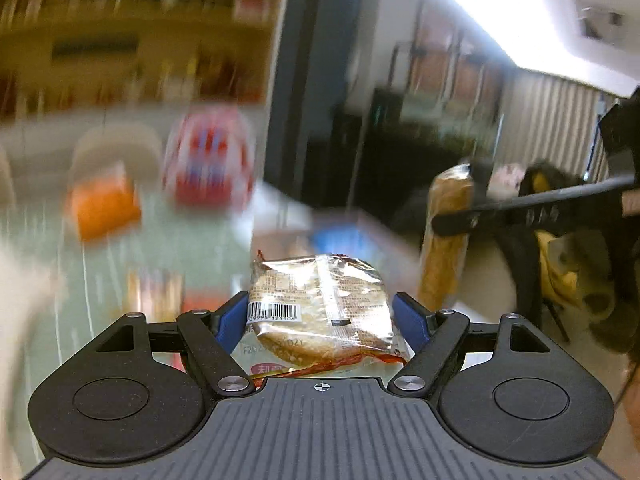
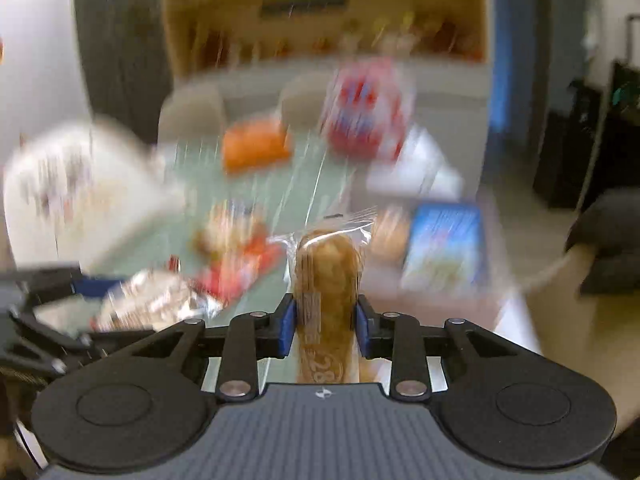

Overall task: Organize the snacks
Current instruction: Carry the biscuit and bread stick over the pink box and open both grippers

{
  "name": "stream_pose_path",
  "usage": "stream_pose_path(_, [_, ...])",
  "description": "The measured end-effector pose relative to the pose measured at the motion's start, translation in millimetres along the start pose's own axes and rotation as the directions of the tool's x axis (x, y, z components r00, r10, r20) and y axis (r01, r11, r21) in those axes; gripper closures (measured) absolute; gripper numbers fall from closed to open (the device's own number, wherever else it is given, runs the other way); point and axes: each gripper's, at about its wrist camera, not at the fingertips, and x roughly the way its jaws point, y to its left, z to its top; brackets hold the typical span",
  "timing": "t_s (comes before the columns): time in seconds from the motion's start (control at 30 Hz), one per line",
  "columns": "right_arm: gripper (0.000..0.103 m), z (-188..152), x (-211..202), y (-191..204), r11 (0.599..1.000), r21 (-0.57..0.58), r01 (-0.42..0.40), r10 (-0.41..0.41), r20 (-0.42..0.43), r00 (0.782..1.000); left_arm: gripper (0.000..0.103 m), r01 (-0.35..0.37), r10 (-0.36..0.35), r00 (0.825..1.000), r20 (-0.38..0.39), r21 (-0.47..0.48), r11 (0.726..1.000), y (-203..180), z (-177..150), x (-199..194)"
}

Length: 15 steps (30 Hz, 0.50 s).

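1. Snacks first, left wrist view: your left gripper (image 1: 320, 320) clamped its jaws on the flat wrapped bun (image 1: 320, 304), held clear above the bench (image 1: 48, 248) for sorting.
2. Right wrist view: your right gripper (image 2: 326, 326) pinched the long bread roll (image 2: 326, 280) by its sides, likewise off the bench.

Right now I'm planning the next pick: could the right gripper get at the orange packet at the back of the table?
Probably not yet: the right gripper is shut on a long bread packet, so the orange packet must wait.
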Motion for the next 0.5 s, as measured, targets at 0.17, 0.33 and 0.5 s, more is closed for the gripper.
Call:
stream_pose_path(0.17, [0.073,89,-56,-22,0.994,0.028,0.105,-0.109,0.239,0.965,0.021,0.010,-0.012,0.992,0.122,0.019,1.000,-6,67,38])
stream_pose_path(0.33, [0.073,130,-39,-34,0.979,0.031,0.201,-0.201,0.282,0.938,0.020,0.101,-0.091,0.990,0.103,-0.096,0.990,4,69,131])
stream_pose_path(0.5, [0.073,125,11,-53,0.977,0.055,0.206,-0.213,0.177,0.961,0.026,0.072,-0.101,0.975,-0.196,-0.151,0.986,17,15,237])
